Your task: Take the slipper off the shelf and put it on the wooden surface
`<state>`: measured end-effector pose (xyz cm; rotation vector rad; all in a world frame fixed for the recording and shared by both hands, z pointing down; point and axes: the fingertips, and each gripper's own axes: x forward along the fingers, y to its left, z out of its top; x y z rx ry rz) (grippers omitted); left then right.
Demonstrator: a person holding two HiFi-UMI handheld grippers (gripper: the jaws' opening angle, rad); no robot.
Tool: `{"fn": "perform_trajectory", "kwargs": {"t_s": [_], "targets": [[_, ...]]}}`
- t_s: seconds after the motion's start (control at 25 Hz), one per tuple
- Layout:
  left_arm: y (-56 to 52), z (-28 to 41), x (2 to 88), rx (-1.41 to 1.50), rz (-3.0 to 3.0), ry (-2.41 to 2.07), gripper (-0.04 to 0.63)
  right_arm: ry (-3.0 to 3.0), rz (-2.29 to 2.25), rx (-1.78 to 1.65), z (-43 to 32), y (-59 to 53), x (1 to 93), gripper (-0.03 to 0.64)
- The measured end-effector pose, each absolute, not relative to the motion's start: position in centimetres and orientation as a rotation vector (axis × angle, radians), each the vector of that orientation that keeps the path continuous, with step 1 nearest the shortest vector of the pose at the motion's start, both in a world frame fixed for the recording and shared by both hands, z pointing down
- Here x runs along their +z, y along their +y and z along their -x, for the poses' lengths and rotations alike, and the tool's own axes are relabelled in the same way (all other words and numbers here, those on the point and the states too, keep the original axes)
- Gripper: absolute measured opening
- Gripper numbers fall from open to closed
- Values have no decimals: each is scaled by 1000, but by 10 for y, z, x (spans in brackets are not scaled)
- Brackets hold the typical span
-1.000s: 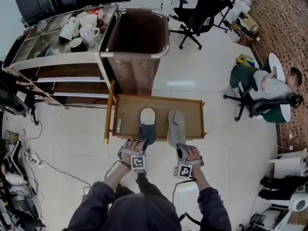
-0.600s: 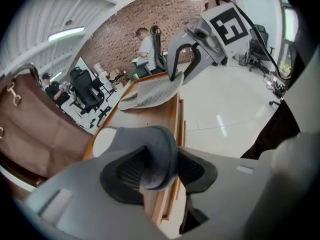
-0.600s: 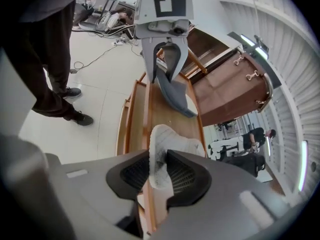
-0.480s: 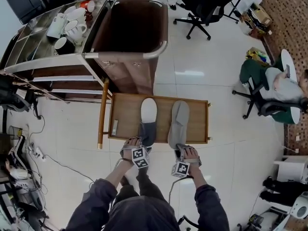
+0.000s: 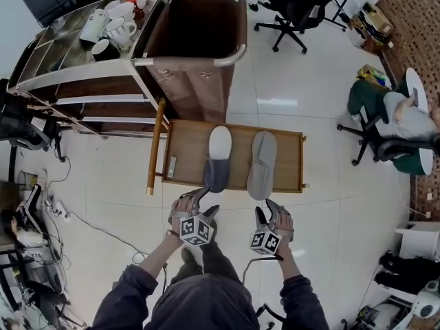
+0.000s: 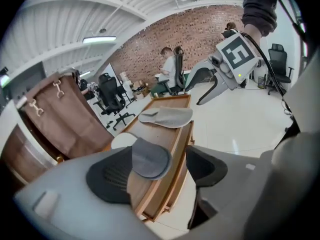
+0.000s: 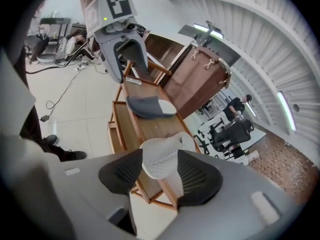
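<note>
— Two slippers, and both on the tray (image 5: 189, 150)?
— Yes. The left slipper (image 5: 218, 158) and the right slipper (image 5: 262, 163) lie side by side, apart, across the flat wooden tray with its low rim. Their near ends are at the edge facing the person.
— Materials?
— Soft grey fabric. The left one shows an oval white insole at the far end and a rounded grey upper at the near end. The right one is grey all along from above. In the right gripper view its near end looks pale, with a fine dotted texture.
— Anything to read?
— Only black-and-white square markers on each gripper's cube (image 5: 196, 230).
— Left gripper (image 5: 203, 201)?
— Its jaws are wide apart and grip nothing. Its dark ribbed pads (image 6: 107, 176) stand either side of the grey toe, which sits close by the left pad. I cannot tell whether they touch.
— Right gripper (image 5: 268, 210)?
— Its jaws are apart too. The pale end shows in the gap between them, and from above the tips sit just short of it.
— Around them?
— A brown bin (image 5: 199, 40) with a metal rail stands beyond the tray. A shelf (image 5: 82, 81) beside it carries white mugs (image 5: 117, 29) on top.
</note>
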<state>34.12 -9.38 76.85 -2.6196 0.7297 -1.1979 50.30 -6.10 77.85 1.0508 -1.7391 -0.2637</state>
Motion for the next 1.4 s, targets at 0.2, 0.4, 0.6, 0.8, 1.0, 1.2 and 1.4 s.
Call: {"fn": "perform_trajectory", "kwargs": {"t_s": [0.2, 0.4, 0.6, 0.8, 1.0, 1.2, 1.4], "targets": [[-30, -311, 710, -1055, 2556, 829, 280, -1765, -1184, -309, -478, -7, 723, 127], [50, -278, 668, -981, 2513, 874, 197, -1798, -1254, -391, -433, 56, 680, 55], [140, -239, 618, -884, 2475, 948, 111, -1829, -1362, -461, -399, 137, 620, 2], [225, -202, 597, -839, 2465, 1012, 14, -1825, -1453, -498, -378, 237, 573, 2], [274, -184, 605, -861, 2520, 1059, 14, -1809, -1519, -366, -377, 295, 568, 2], [290, -174, 599, -857, 2577, 1075, 14, -1843, -1560, -201, -377, 313, 578, 0], [292, -181, 581, -828, 2602, 1032, 14, -1881, -1515, -226, -364, 315, 571, 0]]}}
